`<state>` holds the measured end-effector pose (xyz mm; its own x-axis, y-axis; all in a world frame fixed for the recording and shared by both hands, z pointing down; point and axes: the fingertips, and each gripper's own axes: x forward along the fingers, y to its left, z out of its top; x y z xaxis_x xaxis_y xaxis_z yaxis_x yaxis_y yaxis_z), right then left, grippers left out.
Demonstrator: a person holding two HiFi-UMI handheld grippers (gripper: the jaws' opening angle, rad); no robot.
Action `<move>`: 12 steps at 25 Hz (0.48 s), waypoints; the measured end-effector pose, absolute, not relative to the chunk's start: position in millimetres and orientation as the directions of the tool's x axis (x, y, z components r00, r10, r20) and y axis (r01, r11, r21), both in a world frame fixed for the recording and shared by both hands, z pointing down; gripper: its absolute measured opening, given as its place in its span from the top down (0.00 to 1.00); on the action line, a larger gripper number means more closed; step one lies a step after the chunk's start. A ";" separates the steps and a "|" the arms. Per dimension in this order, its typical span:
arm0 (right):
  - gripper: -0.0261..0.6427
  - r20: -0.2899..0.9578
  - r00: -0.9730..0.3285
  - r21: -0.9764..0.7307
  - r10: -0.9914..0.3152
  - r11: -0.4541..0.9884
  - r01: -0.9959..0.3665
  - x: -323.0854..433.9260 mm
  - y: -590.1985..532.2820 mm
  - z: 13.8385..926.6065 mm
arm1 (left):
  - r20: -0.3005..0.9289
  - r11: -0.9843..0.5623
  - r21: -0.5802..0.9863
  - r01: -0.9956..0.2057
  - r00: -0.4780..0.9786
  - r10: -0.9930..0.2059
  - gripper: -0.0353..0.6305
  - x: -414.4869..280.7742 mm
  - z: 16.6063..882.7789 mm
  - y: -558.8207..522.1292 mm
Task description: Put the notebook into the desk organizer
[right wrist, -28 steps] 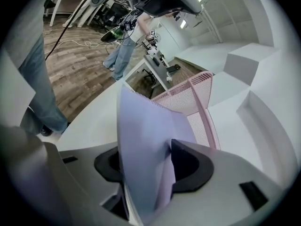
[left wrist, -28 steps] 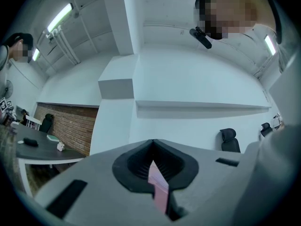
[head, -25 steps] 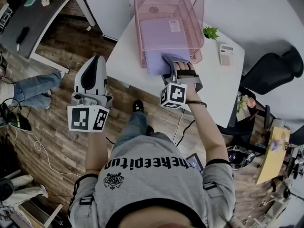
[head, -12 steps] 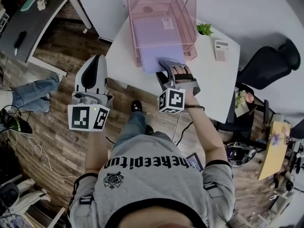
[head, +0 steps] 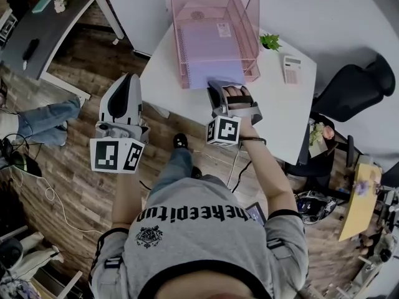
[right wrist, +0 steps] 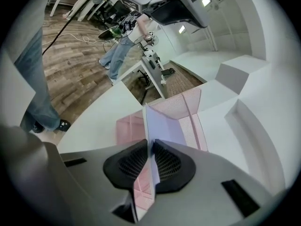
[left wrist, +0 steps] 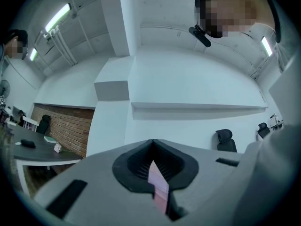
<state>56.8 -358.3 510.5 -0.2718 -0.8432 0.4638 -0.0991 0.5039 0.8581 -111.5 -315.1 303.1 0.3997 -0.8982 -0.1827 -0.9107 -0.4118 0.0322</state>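
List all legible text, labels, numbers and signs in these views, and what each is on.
"keepit", upside down on the grey shirt; both ends lost in folds.
Emblem on the same shirt: unreadable.
White label on the purple notebook: too small to read.
Calculator keys: too small.
Left marker cube, right marker cube: black-and-white code squares, no letters.

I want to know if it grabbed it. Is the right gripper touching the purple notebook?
Touching. The right gripper view shows the right gripper's closing jaws pinching the notebook's edge between both pads.
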 end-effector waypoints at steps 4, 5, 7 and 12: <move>0.89 0.454 -0.244 0.868 -0.857 0.487 -0.093 60.0 -376.4 510.1 | -0.181 -0.402 0.029 -0.915 0.391 -0.903 0.94 -113.5 303.2 -314.7; 0.89 0.452 -0.239 0.869 -0.859 0.485 -0.096 60.1 -380.8 509.5 | -0.180 -0.400 0.029 -0.916 0.389 -0.904 0.94 -114.2 303.4 -314.9; 0.89 0.449 -0.233 0.871 -0.863 0.480 -0.103 59.2 -388.8 508.3 | -0.179 -0.395 0.027 -0.918 0.384 -0.906 0.94 -116.0 303.1 -315.6; 0.89 0.450 -0.218 0.871 -0.866 0.480 -0.108 59.9 -402.6 510.1 | -0.178 -0.383 0.020 -0.924 0.373 -0.910 0.94 -120.2 301.0 -318.0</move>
<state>59.9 -402.6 510.1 -0.2177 -0.8659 0.4503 -0.1081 0.4799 0.8706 -120.2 -318.0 301.0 0.3733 -0.9104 -0.1783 -0.9237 -0.3826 0.0196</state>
